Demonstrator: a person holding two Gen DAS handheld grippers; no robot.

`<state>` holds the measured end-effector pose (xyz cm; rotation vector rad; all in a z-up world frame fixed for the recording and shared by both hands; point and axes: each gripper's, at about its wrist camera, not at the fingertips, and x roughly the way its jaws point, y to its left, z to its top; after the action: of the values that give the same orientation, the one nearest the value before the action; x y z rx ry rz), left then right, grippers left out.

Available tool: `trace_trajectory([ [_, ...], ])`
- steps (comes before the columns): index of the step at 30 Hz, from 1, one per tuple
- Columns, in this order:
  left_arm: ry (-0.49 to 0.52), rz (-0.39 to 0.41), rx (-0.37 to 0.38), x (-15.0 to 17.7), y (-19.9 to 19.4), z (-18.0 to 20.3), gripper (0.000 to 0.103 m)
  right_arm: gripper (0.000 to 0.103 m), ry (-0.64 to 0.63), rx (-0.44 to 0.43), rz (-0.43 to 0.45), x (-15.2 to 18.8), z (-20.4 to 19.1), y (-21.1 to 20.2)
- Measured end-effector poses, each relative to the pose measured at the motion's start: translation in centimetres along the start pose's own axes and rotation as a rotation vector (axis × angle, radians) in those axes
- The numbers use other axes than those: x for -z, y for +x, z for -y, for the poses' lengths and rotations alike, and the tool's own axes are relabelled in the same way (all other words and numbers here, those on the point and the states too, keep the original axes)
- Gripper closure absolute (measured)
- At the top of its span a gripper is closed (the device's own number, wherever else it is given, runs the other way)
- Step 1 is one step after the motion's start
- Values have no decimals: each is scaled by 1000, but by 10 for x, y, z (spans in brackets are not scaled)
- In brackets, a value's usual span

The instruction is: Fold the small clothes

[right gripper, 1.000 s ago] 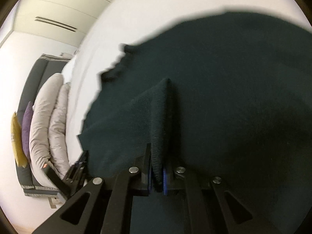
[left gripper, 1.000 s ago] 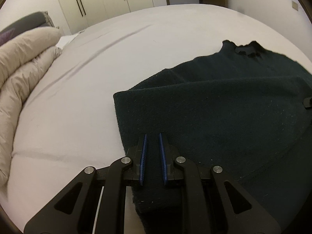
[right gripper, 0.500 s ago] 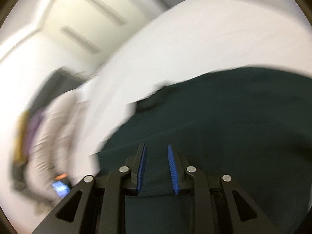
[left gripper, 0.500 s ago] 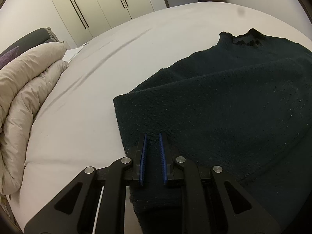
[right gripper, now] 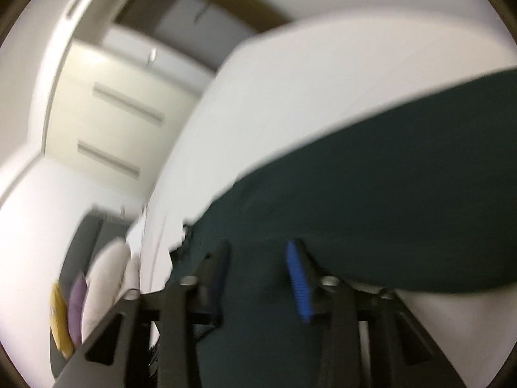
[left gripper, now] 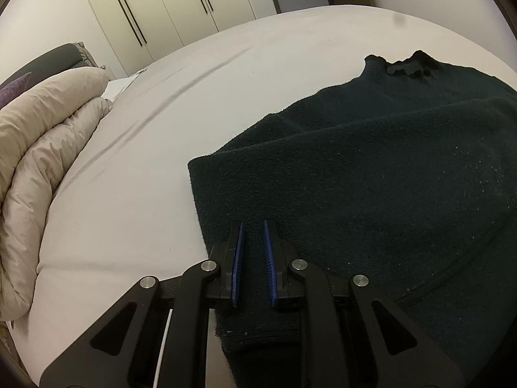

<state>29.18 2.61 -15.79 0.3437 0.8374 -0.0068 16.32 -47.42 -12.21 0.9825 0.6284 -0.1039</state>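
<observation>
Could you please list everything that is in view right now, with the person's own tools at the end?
sweater: one, dark green, lying on the bed's near right part, collar at the far end
bed: one, white sheet, fills the middle of both views
duvet: one, beige, bunched at the bed's left edge
wardrobe: one, cream doors with dark handles, behind the bed
cushions: two, yellow and purple, far left in the blurred right view
left tongs: one, black with blue pads, shut on the sweater's near edge
right tongs: one, black with blue pads, open over the sweater
</observation>
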Motion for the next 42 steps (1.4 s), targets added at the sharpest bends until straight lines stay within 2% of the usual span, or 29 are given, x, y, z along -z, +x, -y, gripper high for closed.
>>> trace_trajectory([
  [1, 0, -2, -3, -2, -2, 0, 90, 43, 33, 36, 43, -7, 14, -27],
  [2, -10, -6, -2, -4, -6, -2, 90, 41, 77, 69, 81, -11, 29, -52],
  [4, -78, -18, 23, -8, -17, -10, 90, 41, 203, 109, 134, -17, 69, -99],
  [7, -155, 12, 57, -13, -46, -16, 90, 42, 375, 162, 150, -19, 124, -143],
  [9, -148, 46, 83, -16, -67, -8, 90, 49, 475, 115, 175, -17, 148, -157],
  [11, -123, 59, 124, -16, -85, 4, 90, 49, 545, 53, 191, -15, 162, -160],
  [13, -99, 57, 169, -15, -98, 18, 90, 49, 585, 29, 219, -18, 169, -161],
  [15, -83, 49, 211, -10, -107, 32, 90, 49, 619, 11, 252, -23, 176, -161],
  [22, -64, -33, 285, 16, -111, 61, 90, 55, 755, -42, 381, -28, 193, -165],
  [25, -67, -47, 300, 21, -111, 64, 90, 55, 702, -14, 418, -30, 196, -181],
  [27, -72, -52, 306, 26, -112, 74, 90, 57, 659, -3, 406, -42, 196, -174],
  [29, -86, -54, 315, 26, -111, 75, 90, 65, 632, 11, 398, -49, 197, -171],
  [31, -112, -55, 341, 26, -110, 73, 90, 79, 596, 24, 372, -58, 198, -164],
  [32, -123, -56, 355, 25, -110, 73, 90, 91, 588, 34, 364, -61, 199, -160],
  [35, -162, -49, 404, 22, -107, 66, 90, 93, 537, 93, 363, -66, 188, -157],
  [39, -238, -27, 476, 11, -104, 51, 90, 93, 389, 150, 390, -80, 135, -152],
  [42, -322, -16, 538, 0, -101, 36, 88, 93, 185, 166, 367, -92, 57, -123],
])
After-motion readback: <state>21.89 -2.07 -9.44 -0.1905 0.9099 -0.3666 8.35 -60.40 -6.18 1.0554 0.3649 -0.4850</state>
